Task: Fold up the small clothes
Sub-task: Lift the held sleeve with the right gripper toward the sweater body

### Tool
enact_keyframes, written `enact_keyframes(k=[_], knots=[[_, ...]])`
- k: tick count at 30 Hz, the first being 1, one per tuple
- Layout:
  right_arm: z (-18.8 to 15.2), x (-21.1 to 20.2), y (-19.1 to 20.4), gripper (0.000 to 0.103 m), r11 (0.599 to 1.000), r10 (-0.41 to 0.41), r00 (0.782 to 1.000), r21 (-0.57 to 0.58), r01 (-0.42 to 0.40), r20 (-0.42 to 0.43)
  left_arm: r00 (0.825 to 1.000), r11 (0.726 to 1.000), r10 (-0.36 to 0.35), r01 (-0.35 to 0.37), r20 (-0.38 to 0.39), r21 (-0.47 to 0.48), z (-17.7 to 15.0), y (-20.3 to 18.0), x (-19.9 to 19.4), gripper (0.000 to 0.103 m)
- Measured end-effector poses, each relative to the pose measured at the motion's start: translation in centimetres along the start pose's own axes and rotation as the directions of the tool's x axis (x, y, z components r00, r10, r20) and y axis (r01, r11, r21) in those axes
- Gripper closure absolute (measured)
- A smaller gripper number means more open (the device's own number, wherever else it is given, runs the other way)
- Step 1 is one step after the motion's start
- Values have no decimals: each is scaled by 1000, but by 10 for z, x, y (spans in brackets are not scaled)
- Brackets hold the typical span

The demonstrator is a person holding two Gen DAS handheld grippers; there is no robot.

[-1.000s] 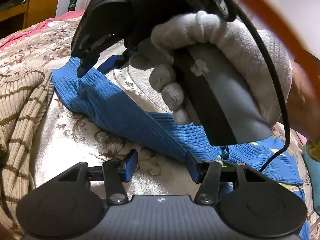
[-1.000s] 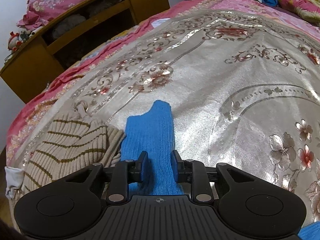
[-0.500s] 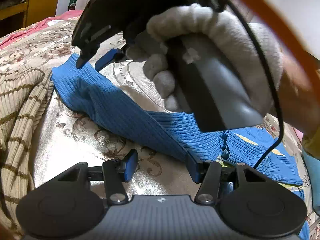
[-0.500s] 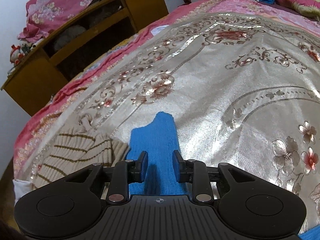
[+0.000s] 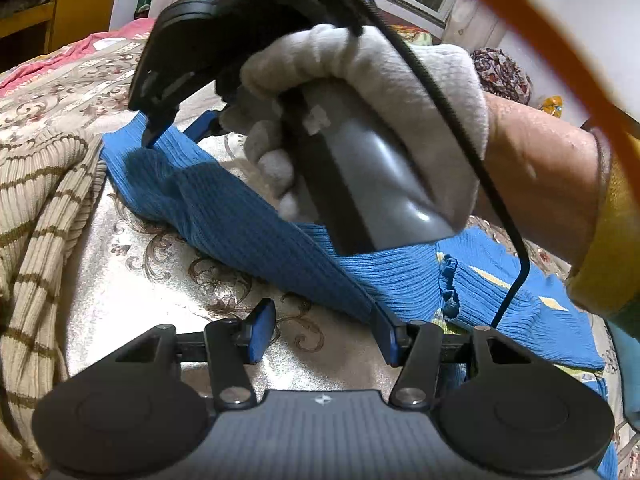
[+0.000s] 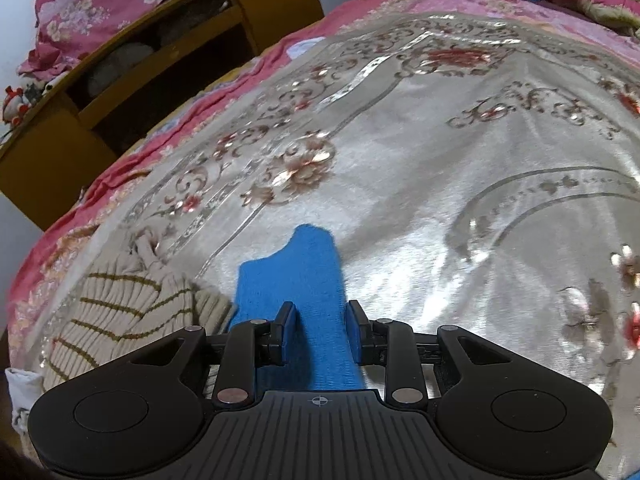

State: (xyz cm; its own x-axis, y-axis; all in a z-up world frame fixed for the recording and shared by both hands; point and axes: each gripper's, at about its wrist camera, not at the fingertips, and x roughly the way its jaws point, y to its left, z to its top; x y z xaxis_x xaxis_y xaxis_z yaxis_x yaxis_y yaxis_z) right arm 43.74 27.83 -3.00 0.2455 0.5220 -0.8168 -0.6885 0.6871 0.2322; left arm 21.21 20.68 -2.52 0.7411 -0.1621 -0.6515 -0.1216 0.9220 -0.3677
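Sleeve of a blue knitted sweater [image 5: 248, 220] stretched across a silver floral bedspread [image 5: 132, 280], both grippers at it.

From the left: a beige striped knit [image 5: 36, 208] lies bunched beside the sweater's cuff end. The left gripper [image 5: 324, 330] has its jaws standing well apart over the bedspread, with the sweater's edge at its right finger and nothing clamped. Further right, a white-gloved hand [image 5: 360, 92] holds the right gripper [image 6: 320, 330] over the sleeve's far end; its jaws are opening, the blue sleeve lies between them, and whether the pads press it I cannot tell. The sweater's body spreads to the right.
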Motion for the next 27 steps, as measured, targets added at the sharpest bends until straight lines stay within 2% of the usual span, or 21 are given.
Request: enact_keyframes(k=[2, 5, 9, 16, 20, 27], knots=[[-1, 2, 4, 78, 1000, -10, 1000, -16, 10, -2, 1000, 1000, -2, 2, 0, 0, 0, -1, 1, 45], [0, -2, 7, 93, 999, -21, 1000, -29, 22, 3, 1000, 1000, -2, 2, 1, 1, -1, -1, 2, 45], [3, -14, 7, 95, 999, -36, 999, -22, 37, 27, 1000, 1000, 0, 0, 5, 6, -2, -2, 2, 45], [11, -51, 2, 95, 999, -41, 991, 12, 40, 124, 1000, 1000, 4, -4, 13, 15, -5, -5, 2, 45], [14, -67, -2, 95, 996, -89, 986, 15, 87, 139, 1000, 1000, -12, 12, 24, 9, -7, -9, -1, 44], [14, -119, -14, 95, 994, -106, 971, 57, 96, 214, 998, 999, -32, 31, 57, 30, -3, -14, -8, 42]])
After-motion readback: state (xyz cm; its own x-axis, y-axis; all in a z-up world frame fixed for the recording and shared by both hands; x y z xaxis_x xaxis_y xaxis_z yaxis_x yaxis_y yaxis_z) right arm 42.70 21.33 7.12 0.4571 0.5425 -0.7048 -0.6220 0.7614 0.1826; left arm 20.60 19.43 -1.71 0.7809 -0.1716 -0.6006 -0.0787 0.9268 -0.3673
